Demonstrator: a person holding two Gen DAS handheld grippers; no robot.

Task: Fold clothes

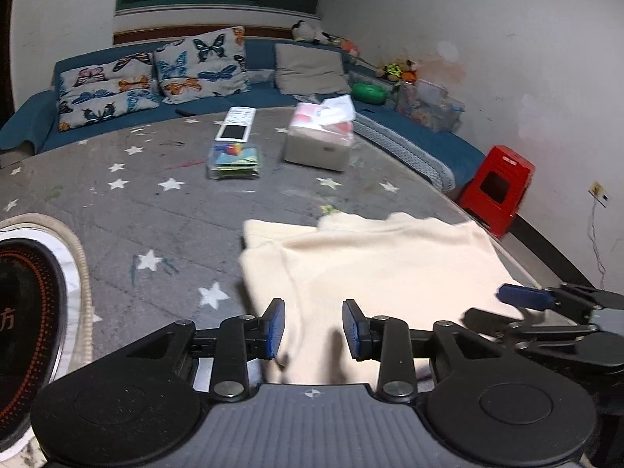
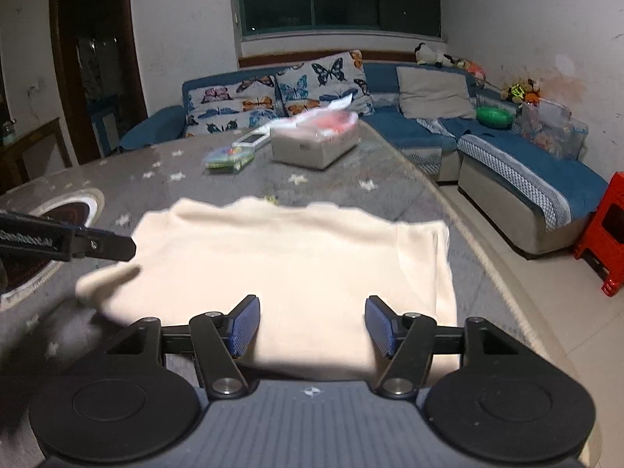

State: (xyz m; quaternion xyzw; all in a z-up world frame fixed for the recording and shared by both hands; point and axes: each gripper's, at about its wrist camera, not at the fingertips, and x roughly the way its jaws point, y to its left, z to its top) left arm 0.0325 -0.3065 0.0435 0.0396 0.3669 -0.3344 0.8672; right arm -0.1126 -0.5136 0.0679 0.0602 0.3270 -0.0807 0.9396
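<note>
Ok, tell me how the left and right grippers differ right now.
The left gripper has a narrower gap than the right gripper. The left sits over the cream garment near its left edge, the right nearer its right edge. Both are open, gripping nothing, with blue pads.

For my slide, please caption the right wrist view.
Open right tongs above a folded cream garment on the star-patterned table.
</note>
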